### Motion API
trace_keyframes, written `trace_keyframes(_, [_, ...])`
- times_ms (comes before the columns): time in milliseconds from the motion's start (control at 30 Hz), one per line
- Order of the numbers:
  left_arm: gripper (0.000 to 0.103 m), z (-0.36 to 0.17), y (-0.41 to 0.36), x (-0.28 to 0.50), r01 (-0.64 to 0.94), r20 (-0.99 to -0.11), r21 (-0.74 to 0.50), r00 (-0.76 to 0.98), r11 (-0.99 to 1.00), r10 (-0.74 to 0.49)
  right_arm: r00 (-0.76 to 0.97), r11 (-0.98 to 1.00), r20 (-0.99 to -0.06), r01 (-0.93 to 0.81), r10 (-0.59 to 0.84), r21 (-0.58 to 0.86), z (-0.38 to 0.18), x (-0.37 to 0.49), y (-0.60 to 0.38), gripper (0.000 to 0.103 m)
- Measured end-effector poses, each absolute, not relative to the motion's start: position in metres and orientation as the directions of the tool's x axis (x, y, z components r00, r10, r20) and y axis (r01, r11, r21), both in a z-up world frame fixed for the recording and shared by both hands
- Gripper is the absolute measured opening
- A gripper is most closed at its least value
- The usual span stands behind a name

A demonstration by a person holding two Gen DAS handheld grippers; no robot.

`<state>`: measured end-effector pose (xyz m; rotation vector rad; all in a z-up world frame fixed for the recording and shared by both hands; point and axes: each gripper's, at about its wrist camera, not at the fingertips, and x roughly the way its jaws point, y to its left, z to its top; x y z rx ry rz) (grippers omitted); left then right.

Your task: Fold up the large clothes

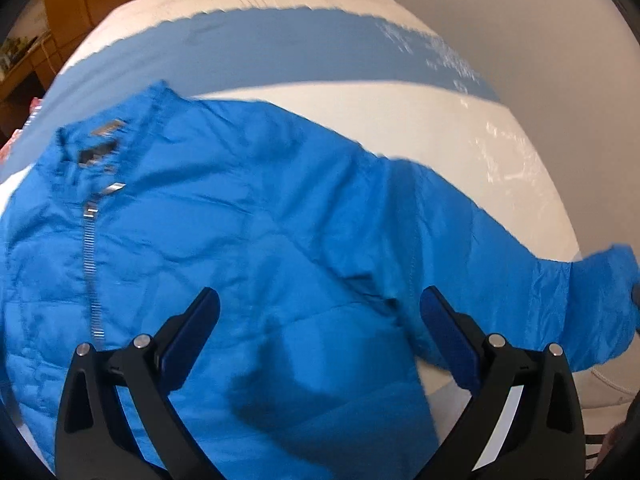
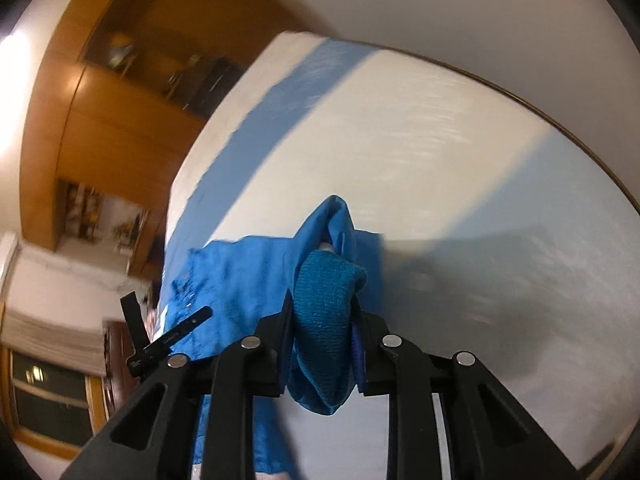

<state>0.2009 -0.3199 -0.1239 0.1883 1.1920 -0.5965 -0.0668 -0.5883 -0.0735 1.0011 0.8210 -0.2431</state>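
A bright blue jacket (image 1: pixel 248 220) lies front-up across a bed (image 1: pixel 400 120) with a white-and-blue cover, its zipper (image 1: pixel 90 256) running down the left of the left wrist frame and one sleeve (image 1: pixel 520 264) stretching to the right edge. The left gripper (image 1: pixel 320 320) hovers above the jacket's body at bottom centre, fingers spread wide and holding nothing. In the right wrist view, the right gripper (image 2: pixel 322 320) pinches the sleeve's knitted cuff (image 2: pixel 324 320) between its fingers at lower centre, wooden cabinets (image 2: pixel 100 120) filling the upper left
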Motion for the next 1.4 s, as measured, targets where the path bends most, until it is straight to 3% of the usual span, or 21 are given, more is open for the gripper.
trace_keyframes(267, [0.099, -0.112, -0.229, 0.226, 0.409, -0.911, -0.167, 0.284, 0.897, -0.299, 0.593, 0.719, -0.757, 0.398, 0.273, 0.570, -0.071, 0.087, -0.500, 0.024])
trace_keyframes(567, [0.099, -0.114, -0.160, 0.235, 0.321, -0.910, -0.206, 0.284, 0.924, -0.302, 0.465, 0.813, -0.820, 0.299, 0.334, 0.500, -0.117, 0.174, -0.409, 0.026])
trace_keyframes(667, [0.099, -0.115, -0.149, 0.239, 0.305, -0.906, -0.231, 0.278, 0.924, -0.319, 0.451, 0.766, -0.759, 0.220, 0.469, 0.604, -0.125, 0.179, -0.395, 0.038])
trace_keyframes(767, [0.099, -0.117, -0.151, 0.240, 0.302, -0.896, -0.270, 0.269, 0.914, -0.353, 0.469, 0.723, -0.693, 0.151, 0.548, 0.674, -0.119, 0.171, -0.394, 0.040])
trace_keyframes(1100, [0.099, -0.153, -0.228, 0.235, 0.362, -0.890, -0.384, 0.102, 0.850, -0.445, 0.568, 0.744, -0.738, 0.298, 0.365, 0.597, -0.095, 0.083, -0.461, 0.040])
trace_keyframes(1167, [0.091, -0.164, -0.246, 0.234, 0.365, -0.895, -0.391, 0.063, 0.845, -0.442, 0.573, 0.736, -0.746, 0.332, 0.339, 0.589, -0.097, 0.071, -0.470, 0.040])
trace_keyframes(1200, [0.074, -0.168, -0.252, 0.232, 0.368, -0.900, -0.386, 0.054, 0.846, -0.433, 0.573, 0.734, -0.750, 0.344, 0.331, 0.586, -0.098, 0.067, -0.474, 0.040])
trace_keyframes(1267, [0.066, -0.173, -0.266, 0.229, 0.381, -0.914, -0.353, 0.054, 0.855, -0.402, 0.570, 0.732, -0.764, 0.375, 0.302, 0.569, -0.101, 0.059, -0.481, 0.040])
trace_keyframes(1333, [0.040, -0.171, -0.271, 0.227, 0.389, -0.906, -0.372, 0.046, 0.843, -0.421, 0.571, 0.726, -0.768, 0.391, 0.290, 0.565, -0.104, 0.056, -0.484, 0.040])
trace_keyframes(1367, [0.036, -0.169, -0.272, 0.226, 0.381, -0.900, -0.387, 0.044, 0.840, -0.434, 0.572, 0.720, -0.769, 0.400, 0.287, 0.567, -0.106, 0.056, -0.486, 0.040])
trace_keyframes(1400, [0.025, -0.164, -0.270, 0.225, 0.378, -0.887, -0.407, 0.053, 0.831, -0.458, 0.572, 0.717, -0.769, 0.405, 0.286, 0.568, -0.106, 0.055, -0.487, 0.040])
